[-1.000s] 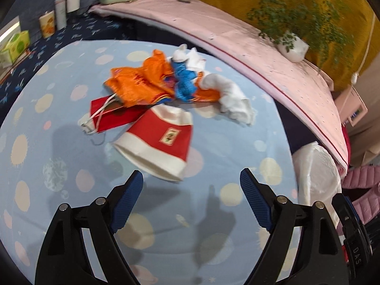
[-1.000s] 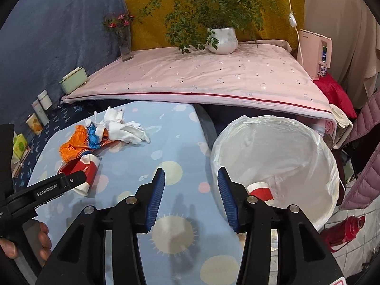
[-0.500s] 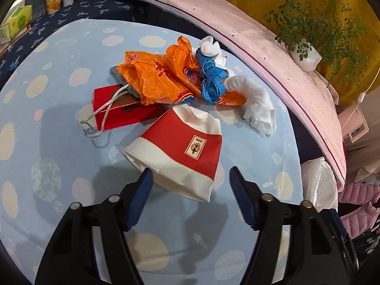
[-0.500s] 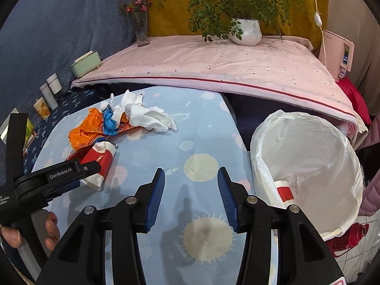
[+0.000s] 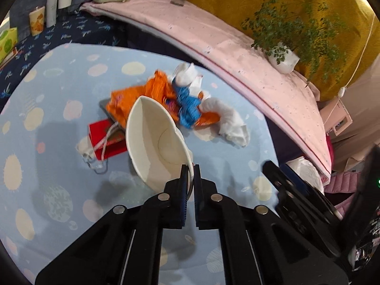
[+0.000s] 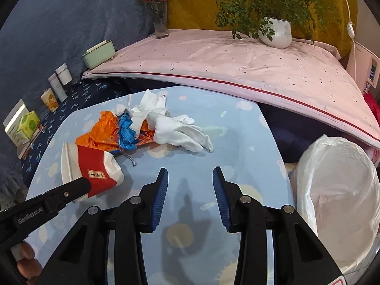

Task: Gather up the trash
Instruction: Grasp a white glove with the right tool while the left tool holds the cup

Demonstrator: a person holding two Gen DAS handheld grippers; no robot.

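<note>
Your left tongs [image 5: 188, 171] were clenched on the near rim of the paper cup [image 5: 155, 142]; the blue pads had just finished closing, with only the thin cup wall between them. The cup was squashed to an oval by the pinch, its white inside and round bottom facing the left wrist camera. From the right wrist view the same cup [image 6: 92, 168] showed its red band and white ends, lying on its side in the tongs at the left edge of the blue spotted tablecloth [image 6: 237, 142].

Just beyond the cup, ahead of the left tongs, lay the rest of the trash in one heap: an orange wrapper [image 5: 142, 95], a blue crumpled strip [image 5: 187, 106] and white tissue [image 5: 230, 121] to its right. A flat red packet with a white cord [image 5: 104, 137] lay to the left of the cup, touching the orange wrapper's edge.

Your right tongs [image 6: 190, 190] were released, jaws apart with only bare tablecloth between them; they had just narrowed somewhat and held nothing. The heap sat ahead of them and slightly left, well apart from the tips. The white-lined trash bin [image 6: 337, 185] stood to their right, off the table's edge. Fingertips [image 6: 27, 258] of your left hand showed at the lower left of the right wrist view.
</note>
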